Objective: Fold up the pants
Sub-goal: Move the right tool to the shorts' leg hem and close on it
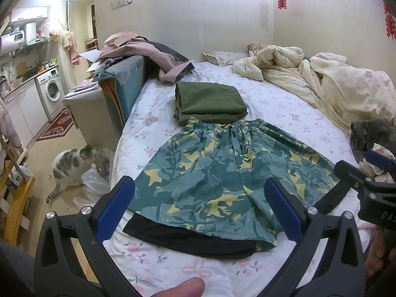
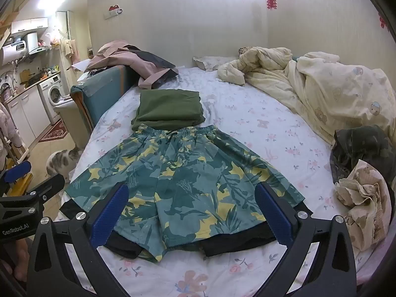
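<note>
Teal-and-yellow floral shorts with black inner liner (image 2: 183, 185) laid flat on white floral-print bed sheet (image 2: 284, 133), waistband just beside folded olive-green garment (image 2: 169, 110) on far side. Left gripper (image 1: 200, 210) held spread wide above shorts' near hem, nothing grasped. Right gripper (image 2: 190, 212) likewise spread wide above shorts, nothing grasped. Cream crumpled duvet (image 2: 321, 86) seen well apart, right of shorts.

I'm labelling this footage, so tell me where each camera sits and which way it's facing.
Left wrist: on the left gripper, facing up the bed over the floral shorts; open fingers, a fingertip and the right gripper show.
Right wrist: on the right gripper, facing the same way; open fingers and the left gripper's body at the left edge.
Shared: shorts, folded green garment, quilt, cat.
</note>
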The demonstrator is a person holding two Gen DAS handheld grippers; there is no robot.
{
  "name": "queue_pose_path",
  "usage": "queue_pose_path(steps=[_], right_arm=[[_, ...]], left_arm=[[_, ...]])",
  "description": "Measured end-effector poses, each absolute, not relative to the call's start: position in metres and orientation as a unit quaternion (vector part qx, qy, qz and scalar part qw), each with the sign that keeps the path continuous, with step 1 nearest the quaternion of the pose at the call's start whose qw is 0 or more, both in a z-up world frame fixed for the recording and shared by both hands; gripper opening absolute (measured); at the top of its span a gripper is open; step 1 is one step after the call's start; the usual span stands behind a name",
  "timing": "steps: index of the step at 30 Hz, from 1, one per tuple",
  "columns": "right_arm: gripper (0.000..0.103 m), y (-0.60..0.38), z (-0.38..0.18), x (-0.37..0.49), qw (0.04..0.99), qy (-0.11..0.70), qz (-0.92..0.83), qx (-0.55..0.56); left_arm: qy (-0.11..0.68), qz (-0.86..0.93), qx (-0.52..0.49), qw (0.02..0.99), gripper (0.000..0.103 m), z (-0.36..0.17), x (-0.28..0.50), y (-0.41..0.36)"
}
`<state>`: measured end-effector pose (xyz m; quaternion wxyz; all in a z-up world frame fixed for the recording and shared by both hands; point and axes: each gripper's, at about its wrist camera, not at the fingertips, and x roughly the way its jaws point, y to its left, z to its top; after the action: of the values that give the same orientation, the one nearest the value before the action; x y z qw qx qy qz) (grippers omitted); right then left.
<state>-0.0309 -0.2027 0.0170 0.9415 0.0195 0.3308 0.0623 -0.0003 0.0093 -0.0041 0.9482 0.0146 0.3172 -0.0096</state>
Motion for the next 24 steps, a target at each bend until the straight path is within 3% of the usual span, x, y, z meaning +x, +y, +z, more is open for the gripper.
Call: queue_pose_path(steps=[14, 24], right_arm=[[0.103, -0.223, 0.009, -0.024, 0.931, 0.359, 0.051, 0.038], [0.103, -0.352, -0.033, 0.013, 0.901, 0.415, -0.065, 0.108]], left_arm=[[0.339, 0.012, 0.021, 0.94, 0.103, -0.012, 0.007, 0.015], [0.374, 0.046, -0.003, 0.926, 0.103, -0.013, 0.026, 0.023]])
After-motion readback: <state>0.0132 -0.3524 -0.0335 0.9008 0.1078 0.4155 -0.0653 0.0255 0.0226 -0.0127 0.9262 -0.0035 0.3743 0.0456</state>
